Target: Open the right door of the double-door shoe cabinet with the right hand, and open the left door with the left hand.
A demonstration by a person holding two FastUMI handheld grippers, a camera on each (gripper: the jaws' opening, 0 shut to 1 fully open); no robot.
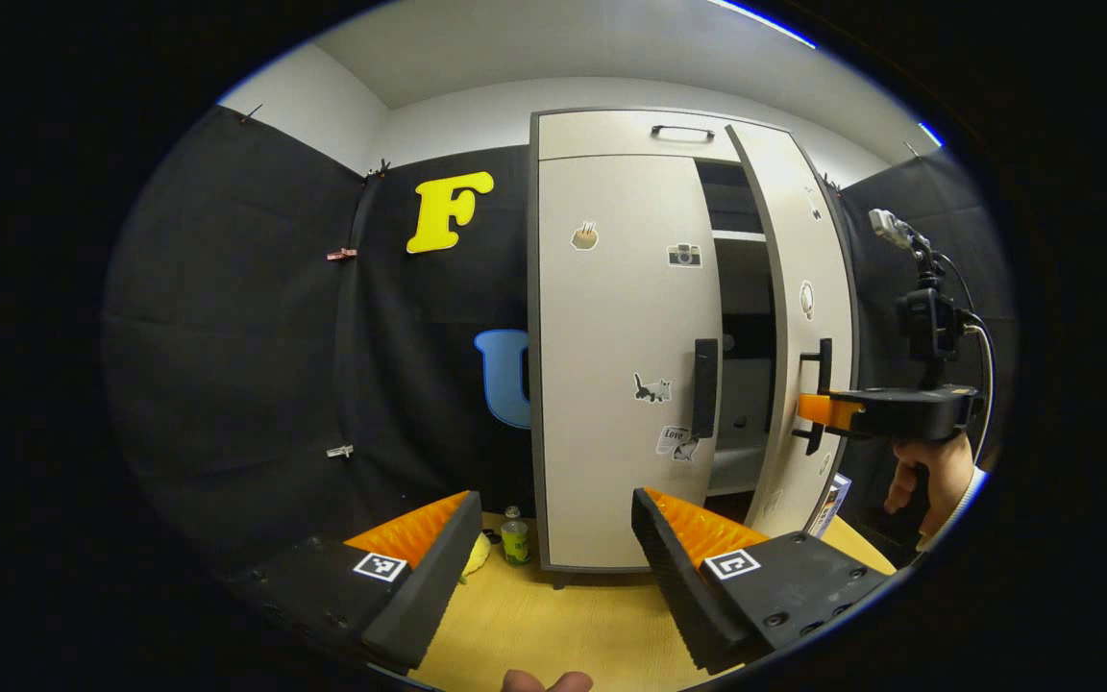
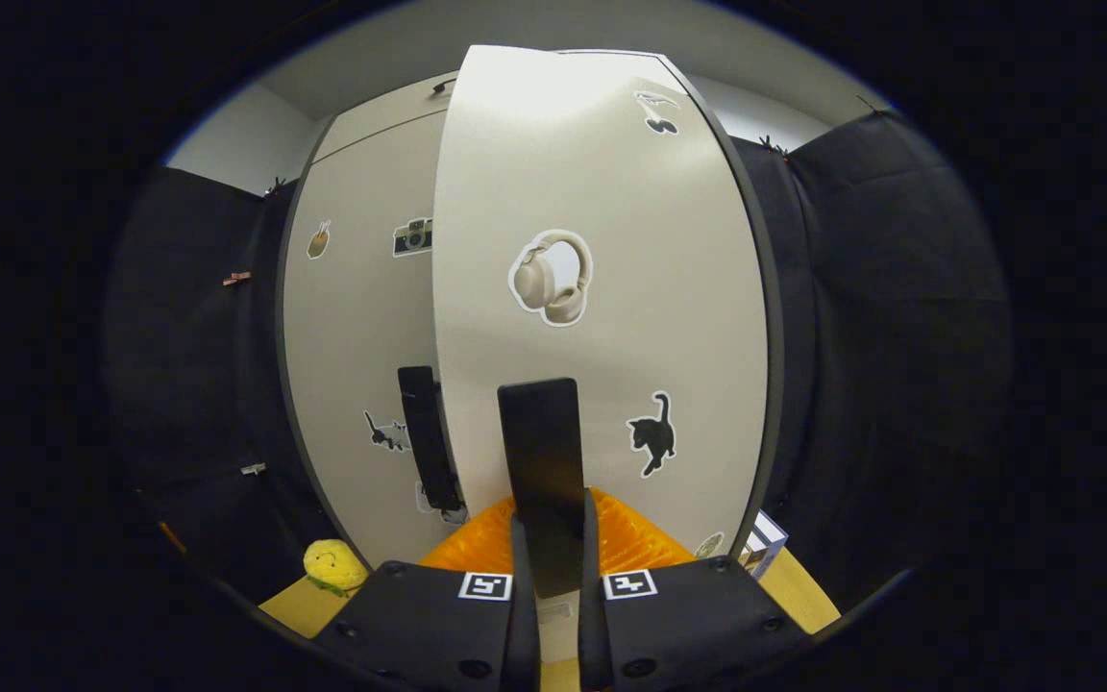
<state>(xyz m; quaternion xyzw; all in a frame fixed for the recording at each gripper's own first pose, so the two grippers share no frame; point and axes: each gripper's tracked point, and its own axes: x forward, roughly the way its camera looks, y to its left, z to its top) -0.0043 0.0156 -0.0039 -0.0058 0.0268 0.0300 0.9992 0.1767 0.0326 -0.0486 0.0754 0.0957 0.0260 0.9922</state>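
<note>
The right gripper point(image 2: 550, 567) is clamped on the right door's upright handle point(image 2: 541, 476), door ajar. The left gripper point(image 1: 553, 553), fingers spread, faces the left door's handle point(image 1: 704, 387), ahead and right, upright.

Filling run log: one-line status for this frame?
right gripper: shut on right door handle | right door: ajar | left gripper: open, free | left door: closed

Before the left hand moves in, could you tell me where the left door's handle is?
In the left gripper view, the left door's handle sits on that closed door's right edge, beside the cat sticker.
</note>
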